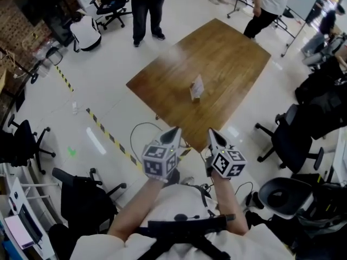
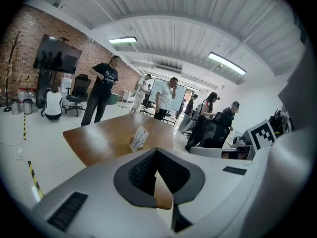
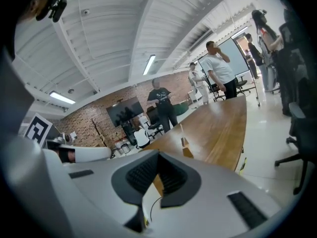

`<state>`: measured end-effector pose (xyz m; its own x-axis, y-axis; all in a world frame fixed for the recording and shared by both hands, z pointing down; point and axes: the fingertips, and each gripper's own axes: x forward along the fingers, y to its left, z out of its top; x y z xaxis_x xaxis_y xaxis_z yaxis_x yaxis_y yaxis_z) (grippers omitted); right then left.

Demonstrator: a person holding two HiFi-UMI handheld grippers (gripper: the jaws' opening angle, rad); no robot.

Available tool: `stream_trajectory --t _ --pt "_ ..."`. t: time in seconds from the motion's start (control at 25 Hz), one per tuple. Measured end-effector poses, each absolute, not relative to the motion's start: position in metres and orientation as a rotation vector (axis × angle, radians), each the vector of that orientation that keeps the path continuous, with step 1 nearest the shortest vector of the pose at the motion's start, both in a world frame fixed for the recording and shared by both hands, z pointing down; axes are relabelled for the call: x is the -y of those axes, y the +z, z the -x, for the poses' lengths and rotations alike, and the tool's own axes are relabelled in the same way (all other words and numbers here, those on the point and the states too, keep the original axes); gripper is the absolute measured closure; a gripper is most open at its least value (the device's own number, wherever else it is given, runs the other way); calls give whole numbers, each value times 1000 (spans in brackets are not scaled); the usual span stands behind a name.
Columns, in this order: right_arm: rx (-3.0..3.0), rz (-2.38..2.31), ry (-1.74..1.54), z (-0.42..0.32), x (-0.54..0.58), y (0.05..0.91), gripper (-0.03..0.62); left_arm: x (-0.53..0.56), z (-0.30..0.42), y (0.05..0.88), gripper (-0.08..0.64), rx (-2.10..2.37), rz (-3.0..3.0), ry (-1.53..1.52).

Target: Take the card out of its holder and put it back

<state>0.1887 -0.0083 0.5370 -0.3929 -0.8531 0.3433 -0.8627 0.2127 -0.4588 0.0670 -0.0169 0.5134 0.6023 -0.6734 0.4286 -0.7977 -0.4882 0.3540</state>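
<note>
A white card (image 1: 197, 84) stands upright in a small wooden holder (image 1: 194, 96) near the middle of the brown table (image 1: 227, 58). Both grippers hover in the air short of the table's near corner, well apart from the card. My left gripper (image 1: 175, 130) is shut with nothing in it, and so is my right gripper (image 1: 212, 131). In the left gripper view the card (image 2: 140, 136) faces me beyond the closed tips (image 2: 156, 150). The right gripper view shows the holder (image 3: 184, 143) with the card edge-on, past its closed tips (image 3: 158, 154).
Two people (image 1: 147, 10) (image 1: 268, 4) stand at the table's far side. Black office chairs (image 1: 290, 142) crowd the right, and another chair (image 1: 81, 196) stands at the near left. Yellow-black tape (image 1: 111, 138) and a cable (image 1: 142, 128) run along the floor before the table.
</note>
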Motion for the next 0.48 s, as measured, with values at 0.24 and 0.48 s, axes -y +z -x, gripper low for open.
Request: stream_trajectory --t 0.24,0.48 --pt "2454 -1691 895 -175 4 529 594 9 -54 512 563 1182 -2292 271" --pt "2457 -1685 897 -172 3 527 594 8 -52 509 563 1182 -2293 261"
